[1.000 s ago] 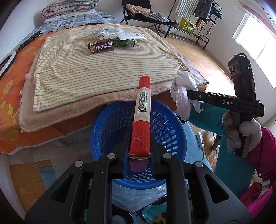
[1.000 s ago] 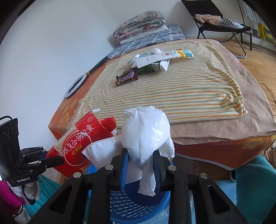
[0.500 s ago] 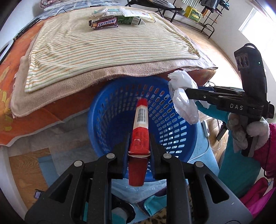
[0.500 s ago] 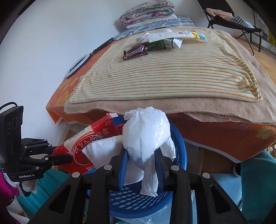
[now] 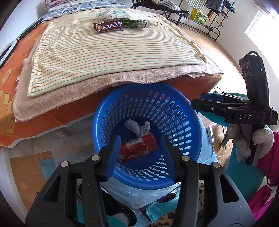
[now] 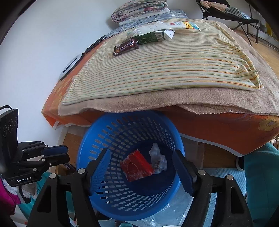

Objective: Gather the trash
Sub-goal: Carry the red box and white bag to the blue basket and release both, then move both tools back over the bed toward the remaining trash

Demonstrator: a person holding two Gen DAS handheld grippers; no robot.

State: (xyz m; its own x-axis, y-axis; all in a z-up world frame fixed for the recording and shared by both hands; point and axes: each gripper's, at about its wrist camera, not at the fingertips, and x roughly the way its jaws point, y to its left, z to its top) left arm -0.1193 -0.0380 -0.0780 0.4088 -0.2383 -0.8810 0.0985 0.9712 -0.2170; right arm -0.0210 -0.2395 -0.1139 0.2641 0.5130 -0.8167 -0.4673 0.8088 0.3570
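Observation:
A blue perforated basket [image 5: 174, 111] [image 6: 111, 132] stands on the floor against the bed's front edge. A red packet [image 5: 138, 149] [image 6: 136, 165] and a crumpled white tissue [image 5: 134, 126] [image 6: 157, 160] lie on its bottom. My left gripper [image 5: 140, 155] is open and empty above the basket's near rim. My right gripper [image 6: 141, 169] is open and empty over the basket too. A Snickers bar [image 5: 109, 26] [image 6: 126, 46], a green carton [image 5: 135, 23] [image 6: 150, 37] and white packets [image 6: 167, 26] lie far back on the striped towel.
The bed with striped towel [image 5: 108, 57] and beige blanket [image 6: 174, 99] overhangs the basket. Plastic bags and clothes [image 5: 157, 209] lie on the floor below. A chair and a rack [image 5: 200, 15] stand at the far right. A white wall [image 6: 43, 43] is left.
Both grippers opened over the basket. The red packet dropped from the left one and the white tissue from the right one; both now lie in the basket.

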